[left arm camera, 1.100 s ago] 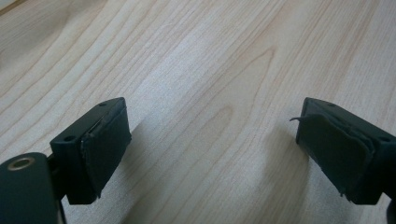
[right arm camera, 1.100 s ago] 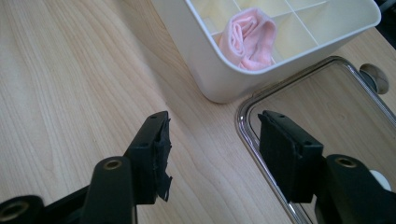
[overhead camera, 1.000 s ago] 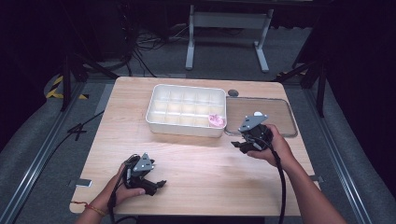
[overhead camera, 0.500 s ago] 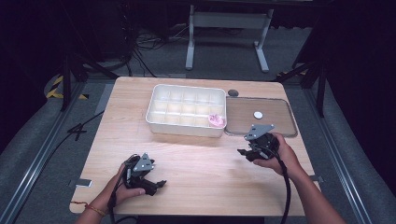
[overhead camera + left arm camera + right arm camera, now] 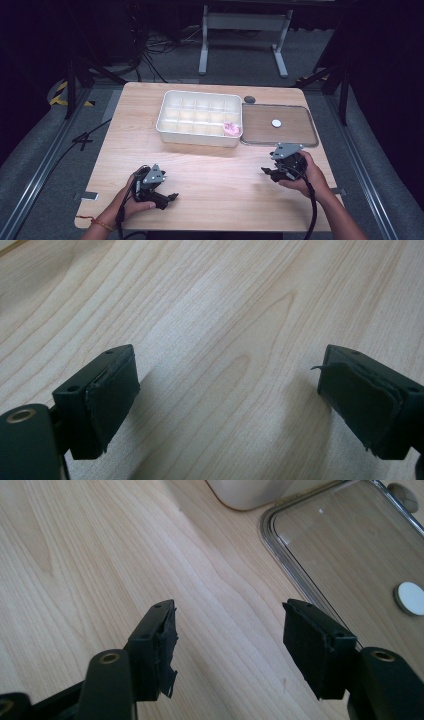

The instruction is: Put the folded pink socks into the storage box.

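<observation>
My left gripper (image 5: 169, 200) rests low over the near left of the wooden table (image 5: 210, 165), a hand around it. In the left gripper view its jaws (image 5: 225, 395) stand open over bare wood with nothing between them. My right gripper (image 5: 267, 174) is held at the near right, just in front of a clear flat tray (image 5: 305, 141). Its jaws (image 5: 227, 645) are open, have just been opening further, and hold nothing. A white compartment box (image 5: 200, 117) stands mid-table with a pink thing (image 5: 231, 129) in its near right compartment.
A small white disc (image 5: 276, 122) lies in the clear tray, and the right gripper view shows this disc (image 5: 411, 598) beyond the tray's rim (image 5: 280, 550). A small dark round piece (image 5: 249, 99) sits behind the tray. Dark floor and a stand's legs surround the table.
My right gripper has moved from beside the white box toward the person and lower, to the near right of the table. The left gripper has stayed put.
</observation>
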`<state>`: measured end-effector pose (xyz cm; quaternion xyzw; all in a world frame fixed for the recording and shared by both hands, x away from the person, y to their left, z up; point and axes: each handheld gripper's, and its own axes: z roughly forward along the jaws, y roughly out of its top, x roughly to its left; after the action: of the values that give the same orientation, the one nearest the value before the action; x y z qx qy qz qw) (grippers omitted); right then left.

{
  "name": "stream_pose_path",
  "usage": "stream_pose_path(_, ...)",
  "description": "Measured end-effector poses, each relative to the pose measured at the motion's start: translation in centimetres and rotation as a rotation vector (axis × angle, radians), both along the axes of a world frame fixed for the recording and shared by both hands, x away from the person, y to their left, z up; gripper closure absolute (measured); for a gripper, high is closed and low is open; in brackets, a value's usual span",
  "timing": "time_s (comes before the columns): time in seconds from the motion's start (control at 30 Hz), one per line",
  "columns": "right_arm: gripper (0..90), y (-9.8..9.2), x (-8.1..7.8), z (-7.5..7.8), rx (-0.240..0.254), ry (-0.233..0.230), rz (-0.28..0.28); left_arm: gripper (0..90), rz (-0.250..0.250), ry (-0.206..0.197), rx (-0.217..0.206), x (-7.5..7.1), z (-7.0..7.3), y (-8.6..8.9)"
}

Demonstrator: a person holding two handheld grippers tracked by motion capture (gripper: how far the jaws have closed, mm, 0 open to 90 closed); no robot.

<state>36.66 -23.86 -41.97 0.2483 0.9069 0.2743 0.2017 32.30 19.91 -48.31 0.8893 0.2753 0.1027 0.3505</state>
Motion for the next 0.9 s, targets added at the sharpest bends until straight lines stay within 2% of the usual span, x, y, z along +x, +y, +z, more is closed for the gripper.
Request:
stream_pose_path(0.53,38.6,-2.3,-1.2,-1.9,0.01,0.002,-0.022,9.4,0.0,0.001,-0.002,0.0,0.0,0.0)
stream_pose_path(0.9,38.1,-4.1,-2.3,-3.2,0.068,0.006,-0.049,9.4,0.0,0.002,-0.001,0.0,0.0,0.0)
